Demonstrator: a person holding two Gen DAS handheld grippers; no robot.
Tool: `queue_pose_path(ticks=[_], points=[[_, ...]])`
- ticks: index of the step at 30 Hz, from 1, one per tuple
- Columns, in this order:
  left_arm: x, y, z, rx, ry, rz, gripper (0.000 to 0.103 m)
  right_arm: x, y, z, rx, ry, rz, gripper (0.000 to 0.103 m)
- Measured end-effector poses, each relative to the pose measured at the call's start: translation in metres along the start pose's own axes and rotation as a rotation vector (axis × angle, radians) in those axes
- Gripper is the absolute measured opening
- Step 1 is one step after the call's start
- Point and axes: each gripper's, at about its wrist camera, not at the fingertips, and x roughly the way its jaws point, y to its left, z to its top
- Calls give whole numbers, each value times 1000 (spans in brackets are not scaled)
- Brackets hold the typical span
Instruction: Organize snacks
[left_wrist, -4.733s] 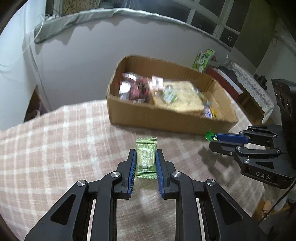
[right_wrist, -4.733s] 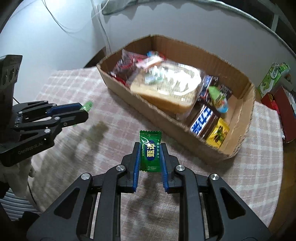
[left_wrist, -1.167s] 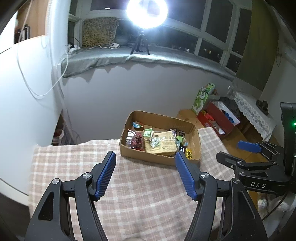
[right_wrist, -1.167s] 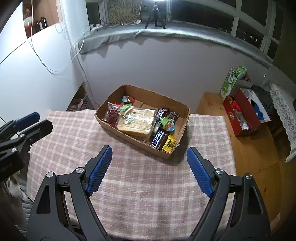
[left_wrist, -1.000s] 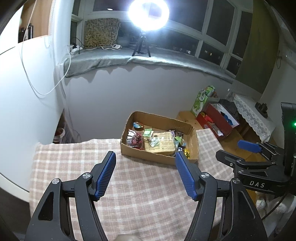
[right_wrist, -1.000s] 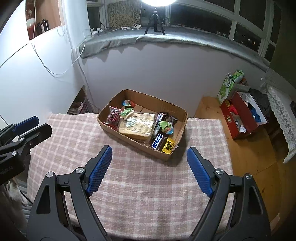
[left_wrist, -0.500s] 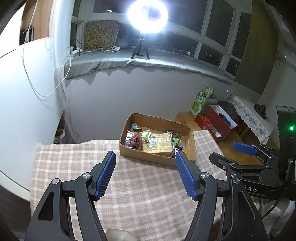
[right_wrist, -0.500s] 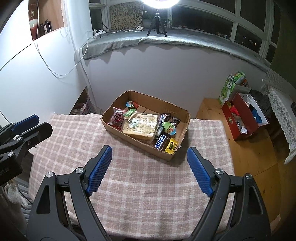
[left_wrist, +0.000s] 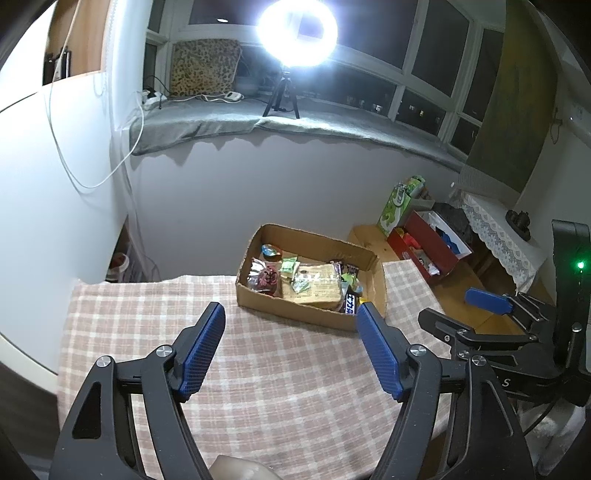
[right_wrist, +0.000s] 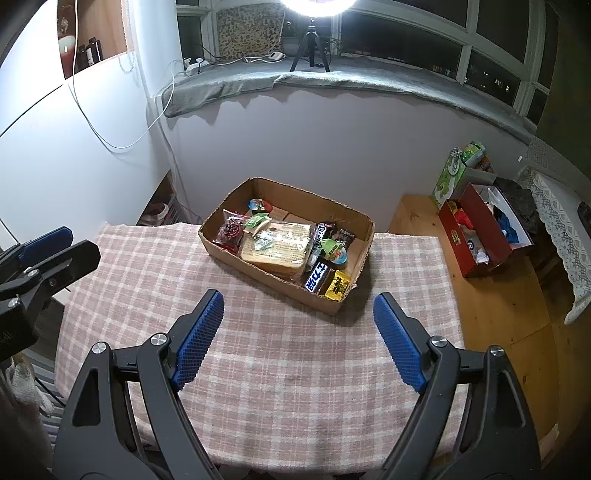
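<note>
An open cardboard box (right_wrist: 236, 254) sits at the far side of the checked tablecloth, packed with wrapped snacks (right_wrist: 321, 277) around a bagged bread loaf (right_wrist: 277, 247).

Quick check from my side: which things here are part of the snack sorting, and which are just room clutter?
Part of the job:
- cardboard box
- snacks inside: bread pack, chocolate bar, yellow packet
- left tongs, open, empty
- right tongs, open, empty

Just lying about:
- red box
- green carton
- ring light
- checked tablecloth

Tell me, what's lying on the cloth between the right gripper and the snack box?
Nothing: the right wrist view shows only bare checked tablecloth between the right gripper and the cardboard box.
</note>
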Motion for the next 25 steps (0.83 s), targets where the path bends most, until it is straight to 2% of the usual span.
queue_pose_path(ticks=[9, 18, 21, 25], points=[[-3, -3, 0, -6, -2, 21, 74, -1, 1, 0, 1, 0, -5, 86], [-3, -3, 0, -15, 5, -2, 74, -1, 1, -3, -2, 3, -7, 86], [-6, -6, 0, 7, -23, 10, 74, -2, 1, -3, -5, 2, -10, 86], [-3, -3, 1, -1, -12, 12, 74, -1, 0, -4, -5, 3, -9, 86]])
